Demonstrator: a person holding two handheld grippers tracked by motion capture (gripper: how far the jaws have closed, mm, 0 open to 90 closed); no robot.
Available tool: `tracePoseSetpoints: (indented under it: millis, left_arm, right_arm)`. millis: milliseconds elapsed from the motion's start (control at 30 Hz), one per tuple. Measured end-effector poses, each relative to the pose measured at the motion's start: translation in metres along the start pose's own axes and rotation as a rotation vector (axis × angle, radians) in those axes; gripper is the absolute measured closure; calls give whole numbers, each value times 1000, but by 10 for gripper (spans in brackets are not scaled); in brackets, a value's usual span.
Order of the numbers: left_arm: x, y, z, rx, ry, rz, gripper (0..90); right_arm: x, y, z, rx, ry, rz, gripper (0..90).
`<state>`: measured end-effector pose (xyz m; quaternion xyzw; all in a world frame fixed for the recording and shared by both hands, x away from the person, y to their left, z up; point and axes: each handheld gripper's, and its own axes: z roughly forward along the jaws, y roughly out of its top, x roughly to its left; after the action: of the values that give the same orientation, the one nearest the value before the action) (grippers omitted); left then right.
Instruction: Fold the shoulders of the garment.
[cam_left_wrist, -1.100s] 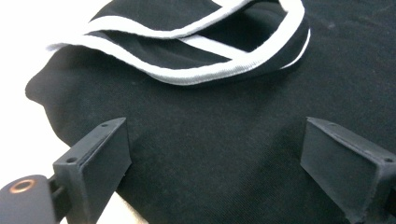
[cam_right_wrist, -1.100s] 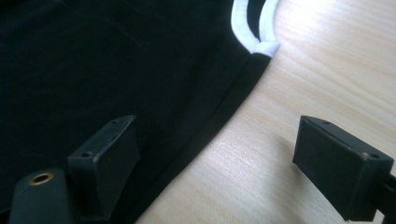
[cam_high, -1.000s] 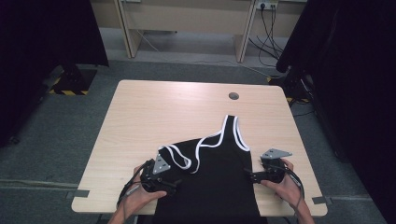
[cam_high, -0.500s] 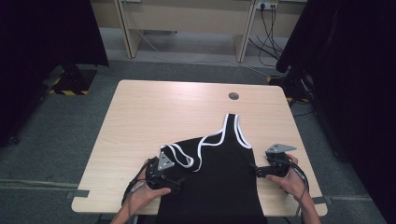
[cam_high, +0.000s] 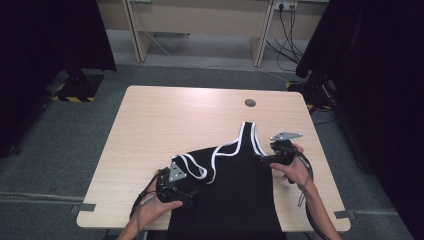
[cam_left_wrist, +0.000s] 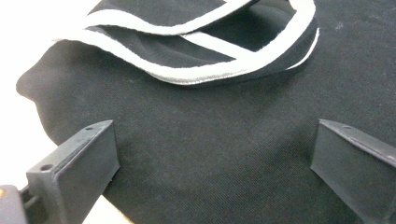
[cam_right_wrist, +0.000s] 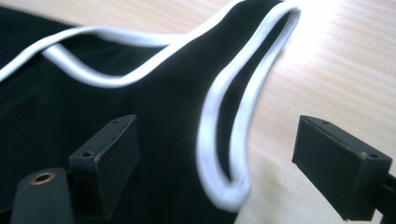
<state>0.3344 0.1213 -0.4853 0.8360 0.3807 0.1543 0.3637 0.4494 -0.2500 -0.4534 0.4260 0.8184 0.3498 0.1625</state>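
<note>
While the black tank top (cam_high: 235, 190) lies on the tabletop (cam_high: 165, 125), each hand-held gripper, left (cam_high: 191, 196) and right (cam_high: 261, 161), flanks it with jaws apart, apparently poised to grasp opposite edges.

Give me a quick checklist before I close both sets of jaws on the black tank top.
1. Left gripper jaws open: ok, they stand wide apart with black fabric between them.
2. Right gripper jaws open: ok, wide apart, the white-trimmed armhole edge between them.
3. Black tank top supported on the table: ok at the top, but its lower part hangs over the near edge.
4. Left shoulder strap lying flat: not ok, it is folded over on itself.
5. Right shoulder strap laid out: ok, it points toward the far side.
6. Fabric actually inside each bite: cannot tell, depth below the jaws is unclear.
</note>
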Motion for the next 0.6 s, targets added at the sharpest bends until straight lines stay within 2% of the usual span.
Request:
tracePoseSetpoints:
  millis: [100, 200, 300, 367, 400, 433, 467, 600]
  left_arm:
    - [0, 0, 0, 1, -1, 2, 0]
    - [0, 0, 0, 2, -1, 2, 0]
    - [0, 0, 0, 1, -1, 2, 0]
    - [0, 0, 0, 1, -2, 3, 0]
    - [0, 0, 0, 1, -2, 3, 0]
    - [0, 0, 0, 1, -2, 3, 0]
    - [0, 0, 0, 1, -3, 3, 0]
    - [0, 0, 0, 1, -2, 3, 0]
  right_arm:
    - [-4, 10, 16, 16, -15, 10, 162]
    - [-7, 20, 29, 21, -9, 13, 171]
    - [-11, 30, 43, 34, -32, 23, 174]
    - [-13, 34, 54, 60, -62, 4, 225]
    - [-13, 34, 58, 60, -52, -5, 242]
    - [-13, 34, 60, 49, -32, 1, 276]
    - [-12, 35, 60, 43, -20, -15, 347]
    - [-10, 36, 56, 46, 49, -72, 709]
